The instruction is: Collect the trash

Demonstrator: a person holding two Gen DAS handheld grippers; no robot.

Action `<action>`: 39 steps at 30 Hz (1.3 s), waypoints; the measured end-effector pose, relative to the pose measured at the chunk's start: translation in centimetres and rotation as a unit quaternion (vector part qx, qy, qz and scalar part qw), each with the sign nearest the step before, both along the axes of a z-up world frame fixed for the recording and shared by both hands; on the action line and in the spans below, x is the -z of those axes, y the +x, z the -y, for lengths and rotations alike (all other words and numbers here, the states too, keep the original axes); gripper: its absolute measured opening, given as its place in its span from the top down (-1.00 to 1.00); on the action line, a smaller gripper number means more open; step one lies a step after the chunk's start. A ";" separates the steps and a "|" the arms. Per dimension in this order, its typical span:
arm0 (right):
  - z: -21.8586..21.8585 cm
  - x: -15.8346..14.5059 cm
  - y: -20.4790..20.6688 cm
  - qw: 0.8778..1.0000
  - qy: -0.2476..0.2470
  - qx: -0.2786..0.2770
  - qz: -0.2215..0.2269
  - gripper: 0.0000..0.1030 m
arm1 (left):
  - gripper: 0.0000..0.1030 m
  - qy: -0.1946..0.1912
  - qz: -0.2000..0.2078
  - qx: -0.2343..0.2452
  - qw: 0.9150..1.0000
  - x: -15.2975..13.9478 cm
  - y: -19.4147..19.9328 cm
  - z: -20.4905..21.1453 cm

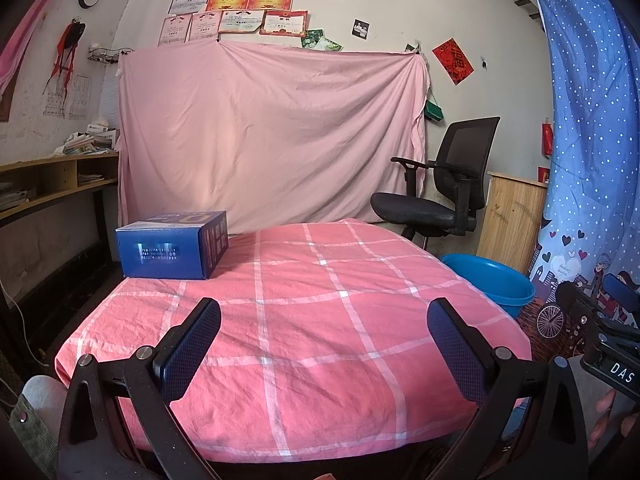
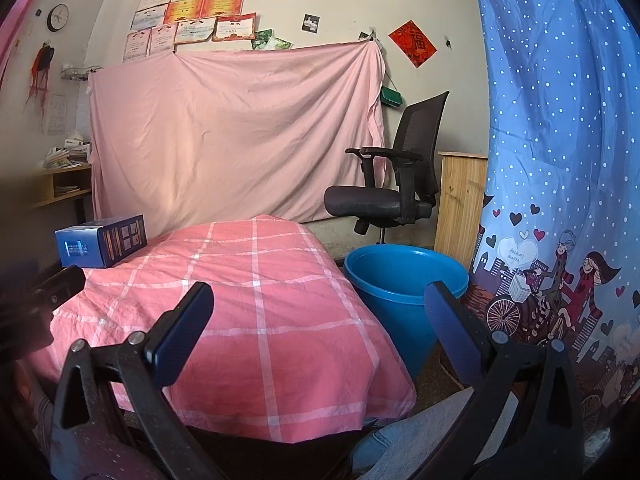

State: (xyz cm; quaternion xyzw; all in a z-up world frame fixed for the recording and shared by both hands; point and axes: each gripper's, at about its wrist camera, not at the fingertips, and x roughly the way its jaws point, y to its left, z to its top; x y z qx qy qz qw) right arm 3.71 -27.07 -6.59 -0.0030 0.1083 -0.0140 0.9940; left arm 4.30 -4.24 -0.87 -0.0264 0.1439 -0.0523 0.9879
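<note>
One table (image 1: 320,320) under a pink checked cloth, one blue bin (image 2: 404,280) on the floor off its right edge, one blue box (image 1: 172,246) at its far left corner. Both tools, left (image 1: 324,344) and right (image 2: 320,332), gape empty, well short of the box.

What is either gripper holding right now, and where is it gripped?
Nothing. The left gripper and right gripper are both open with empty space between the fingers. The blue box sits untouched at the table's far left corner.

Pink checked tablecloth (image 1: 304,320), blue box (image 1: 172,246) at far-left corner
</note>
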 end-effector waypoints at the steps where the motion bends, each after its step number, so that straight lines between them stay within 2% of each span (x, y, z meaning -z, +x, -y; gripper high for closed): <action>1: 0.0 0.0 0.0 1.000 0.000 0.000 0.000 -1.00 | -0.96 0.000 0.000 0.000 1.000 0.0 0.0 0.0; 39: 0.1 0.0 0.1 1.000 0.003 0.000 -0.001 -1.00 | -0.96 0.004 0.003 0.004 1.000 -0.1 0.0 0.2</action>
